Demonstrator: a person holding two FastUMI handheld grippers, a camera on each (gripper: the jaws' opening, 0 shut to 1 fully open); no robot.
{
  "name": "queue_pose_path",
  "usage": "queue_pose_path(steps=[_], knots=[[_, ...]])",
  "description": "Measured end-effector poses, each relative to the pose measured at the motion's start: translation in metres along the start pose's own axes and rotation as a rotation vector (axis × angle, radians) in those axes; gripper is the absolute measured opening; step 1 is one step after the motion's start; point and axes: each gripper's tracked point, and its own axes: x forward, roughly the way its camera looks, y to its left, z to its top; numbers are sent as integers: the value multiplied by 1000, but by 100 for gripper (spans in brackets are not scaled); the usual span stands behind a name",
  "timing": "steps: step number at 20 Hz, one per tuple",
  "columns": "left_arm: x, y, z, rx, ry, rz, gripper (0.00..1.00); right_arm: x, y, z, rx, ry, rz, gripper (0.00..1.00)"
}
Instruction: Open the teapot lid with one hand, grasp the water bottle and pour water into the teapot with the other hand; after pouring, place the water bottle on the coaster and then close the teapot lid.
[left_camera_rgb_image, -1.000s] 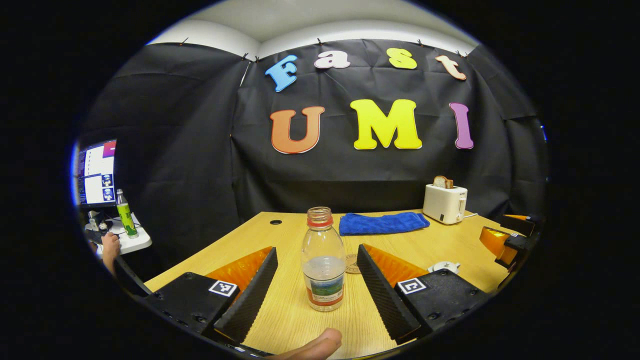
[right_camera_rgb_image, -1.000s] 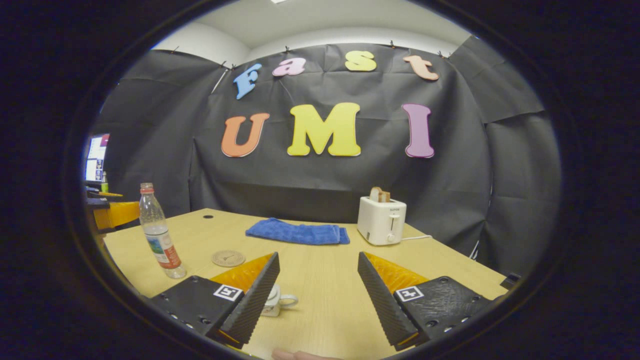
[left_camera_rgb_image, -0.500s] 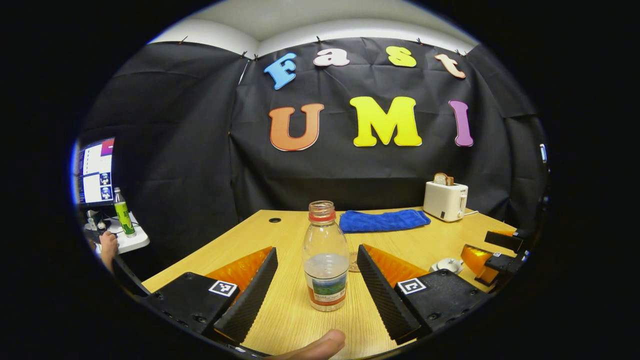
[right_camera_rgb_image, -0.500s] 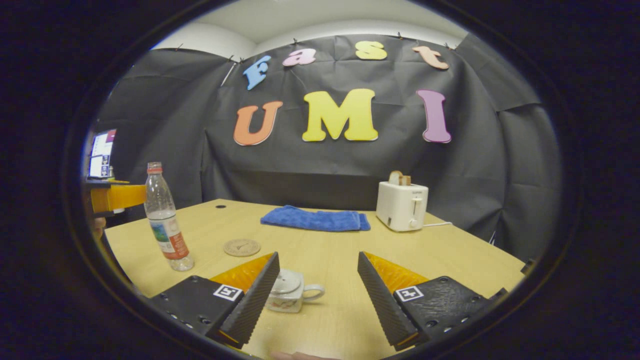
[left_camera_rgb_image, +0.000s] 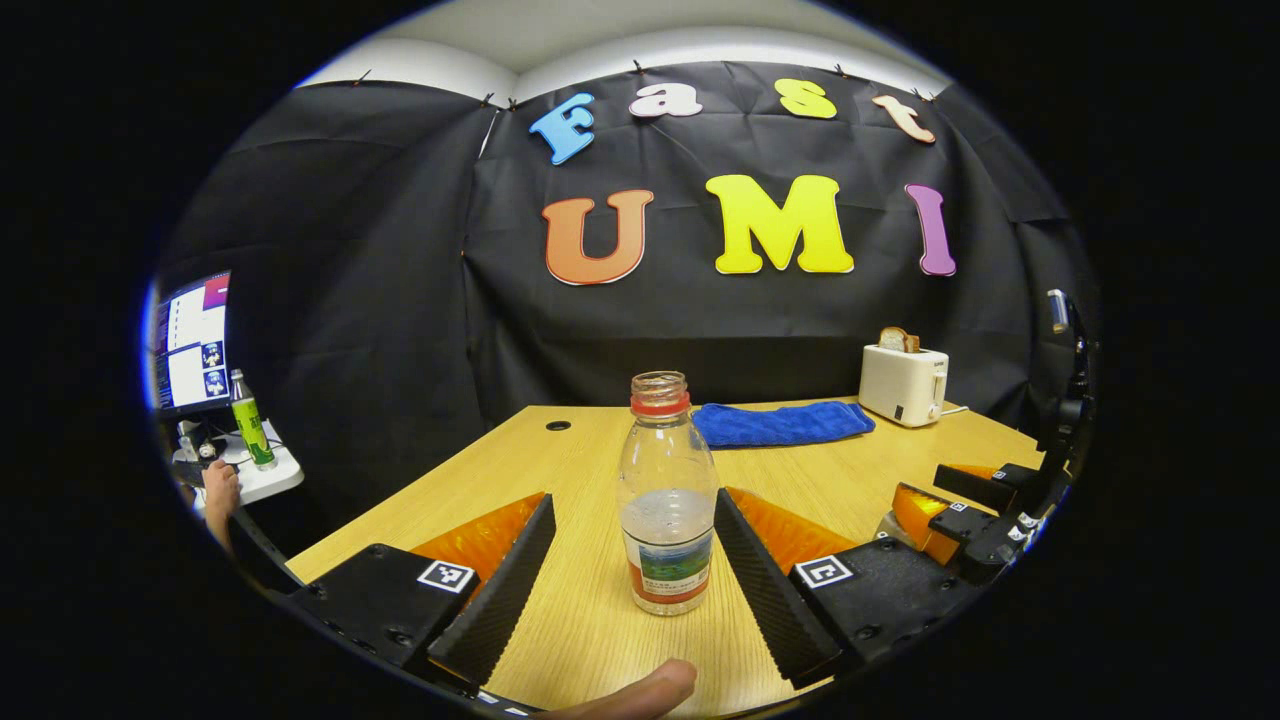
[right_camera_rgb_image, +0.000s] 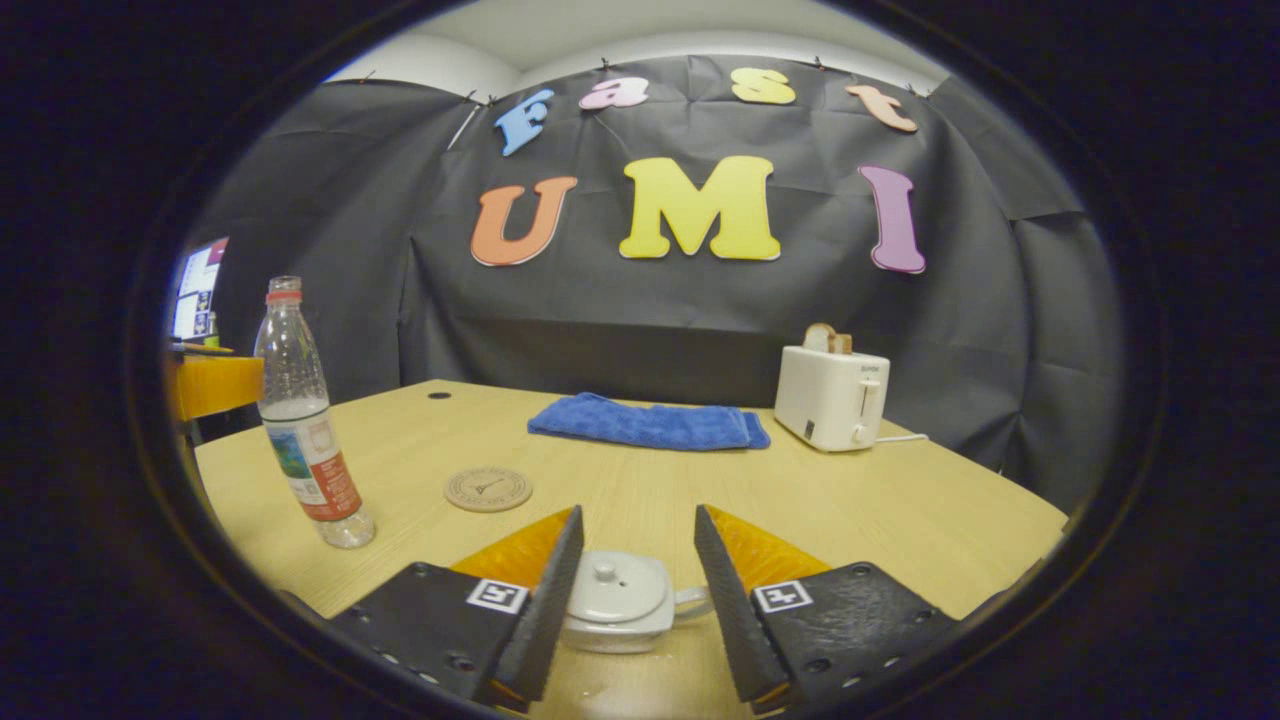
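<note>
Water bottle upright between left fingers, unclenched; teapot between right fingers, unclenched.

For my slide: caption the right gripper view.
Right gripper open around the lidded teapot; water bottle and coaster wait nearby.

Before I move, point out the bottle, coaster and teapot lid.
bottle (left_camera_rgb_image: 667, 520): left gripper view, on its clear body above the label.
coaster (right_camera_rgb_image: 488, 489): right gripper view, on its round top face.
lid (right_camera_rgb_image: 604, 572): right gripper view, on its knob.

teapot base behind the jaws
</note>
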Motion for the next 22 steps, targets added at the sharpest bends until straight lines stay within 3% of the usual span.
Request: queue_pose_path(steps=[1,2,3,4,6,7,10,11,22], knots=[[0,0,-1,-2,3,-2,100,0,1,1,0,-9,3,51],[0,1,-2,-2,5,-1,100,-1,2,2,-8,-9,3,43],[1,3,-2,-2,4,9,100,1,3,0,-11,0,0,26],[1,3,-1,-2,3,13,100,2,3,1,-10,-5,3,28],[0,1,0,-8,-3,4,100,3,7,-1,-5,8,16,22],[0,0,1,-11,-4,-4,100,4,7,1,-1,3,30,8],[1,-1,-3,-28,8,-28,100,6,7,3,6,3,28,6],[2,-2,-5,-30,12,-38,100,4,7,3,4,-1,23,1],[37,-16,-35,-52,31,-109,100,-29,-8,33,19,-89,7,1]])
